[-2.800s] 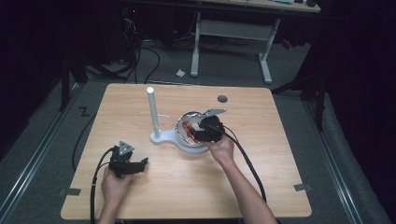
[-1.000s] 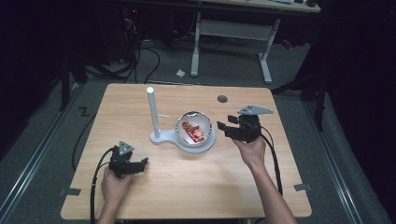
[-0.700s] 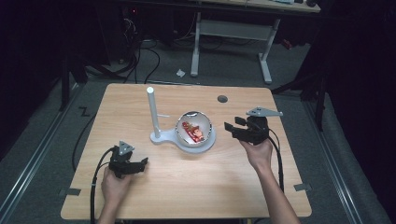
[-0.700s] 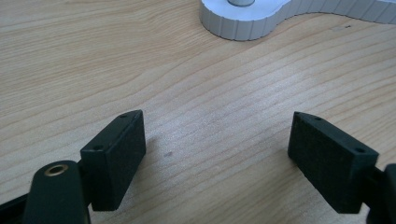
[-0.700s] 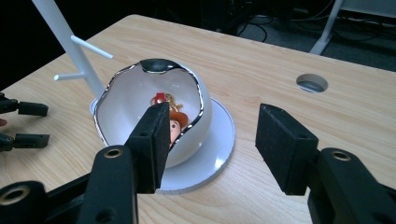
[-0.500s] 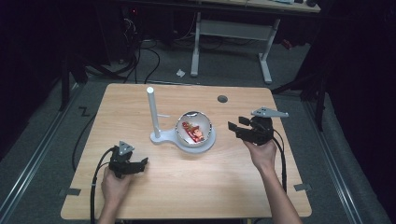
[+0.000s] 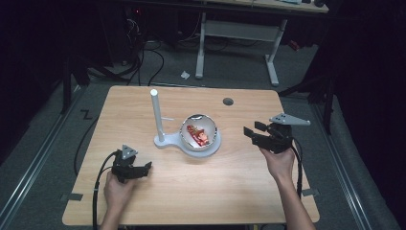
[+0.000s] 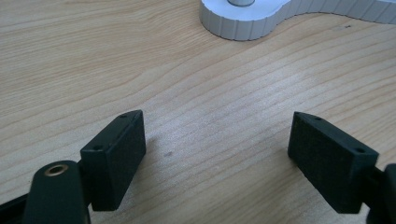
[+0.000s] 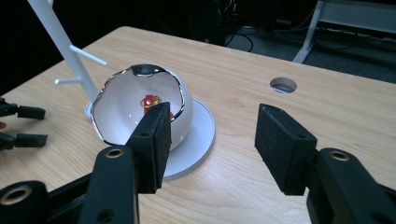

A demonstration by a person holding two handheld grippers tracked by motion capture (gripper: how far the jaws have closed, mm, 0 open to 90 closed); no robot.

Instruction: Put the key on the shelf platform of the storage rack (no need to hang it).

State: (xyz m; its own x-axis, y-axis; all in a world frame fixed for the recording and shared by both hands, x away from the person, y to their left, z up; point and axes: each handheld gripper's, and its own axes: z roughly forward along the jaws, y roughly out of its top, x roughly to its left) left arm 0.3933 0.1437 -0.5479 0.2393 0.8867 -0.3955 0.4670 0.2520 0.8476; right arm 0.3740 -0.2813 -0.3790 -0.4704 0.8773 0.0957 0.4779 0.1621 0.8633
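The right gripper (image 7: 254,132) is drawing back rightward from the white bowl (image 7: 199,135), fingers spread and empty; the bowl is sitting mid-tabletop (image 7: 191,191) on its stand (image 7: 160,139). The left gripper (image 7: 139,168) is resting with fingers spread.

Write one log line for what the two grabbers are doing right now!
left gripper: open, low over table | right gripper: open, empty, beside bowl | bowl: on white stand

White bowl (image 7: 200,134) upright on stand base, red-gold items (image 7: 197,135) inside.
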